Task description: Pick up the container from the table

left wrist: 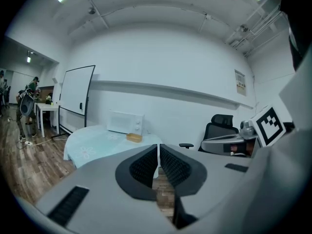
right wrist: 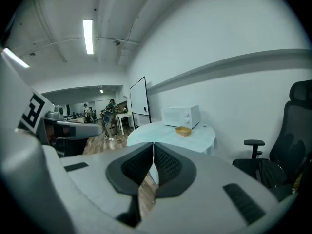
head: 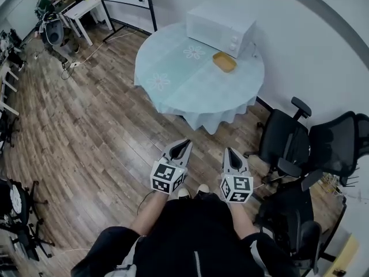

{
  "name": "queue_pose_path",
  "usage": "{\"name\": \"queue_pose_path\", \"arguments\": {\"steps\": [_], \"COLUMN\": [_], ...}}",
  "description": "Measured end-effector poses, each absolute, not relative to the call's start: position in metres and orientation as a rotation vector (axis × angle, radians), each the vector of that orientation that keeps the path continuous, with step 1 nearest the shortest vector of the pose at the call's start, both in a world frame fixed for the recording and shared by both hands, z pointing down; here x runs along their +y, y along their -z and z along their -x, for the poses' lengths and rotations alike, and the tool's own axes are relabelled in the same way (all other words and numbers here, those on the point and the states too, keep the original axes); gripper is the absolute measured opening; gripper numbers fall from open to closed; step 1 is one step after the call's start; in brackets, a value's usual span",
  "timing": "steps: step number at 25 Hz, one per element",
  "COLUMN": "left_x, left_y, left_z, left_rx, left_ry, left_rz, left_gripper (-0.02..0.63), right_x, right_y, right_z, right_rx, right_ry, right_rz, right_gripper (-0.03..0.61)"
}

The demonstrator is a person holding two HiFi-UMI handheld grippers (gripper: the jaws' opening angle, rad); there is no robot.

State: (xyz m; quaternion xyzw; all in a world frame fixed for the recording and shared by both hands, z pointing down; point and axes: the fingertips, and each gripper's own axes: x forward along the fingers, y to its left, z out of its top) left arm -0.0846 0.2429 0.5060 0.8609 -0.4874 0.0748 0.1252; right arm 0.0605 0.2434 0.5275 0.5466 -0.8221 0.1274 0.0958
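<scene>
A small shallow yellow-brown container (head: 224,61) sits on the round table (head: 173,91) with a pale blue cloth, just in front of a white microwave (head: 221,29). It also shows far off as the container (left wrist: 133,138) in the left gripper view and the container (right wrist: 183,130) in the right gripper view. My left gripper (head: 184,147) and right gripper (head: 230,154) are held side by side over the wooden floor, well short of the table. Both are shut with nothing between the jaws.
Black office chairs (head: 300,149) crowd the right side near the wall. A whiteboard (left wrist: 75,96) stands behind the table. White desks and people (head: 49,16) are at the far left. Cables (head: 86,53) lie on the floor.
</scene>
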Motion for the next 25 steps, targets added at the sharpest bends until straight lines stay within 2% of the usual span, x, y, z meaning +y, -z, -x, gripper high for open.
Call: {"name": "queue_pose_path", "arguments": {"steps": [25], "left_x": [0.246], "left_y": [-0.5], "left_z": [0.105], "left_rx": [-1.382], "left_ry": [-0.19], "left_rz": [-2.536], "left_gripper": [0.026], "right_x": [0.25], "right_y": [-0.524], "right_z": [-0.041], "right_rx": [-2.41], "right_ry": [-0.391], "right_rz": [-1.661], "right_gripper": [0.025]}}
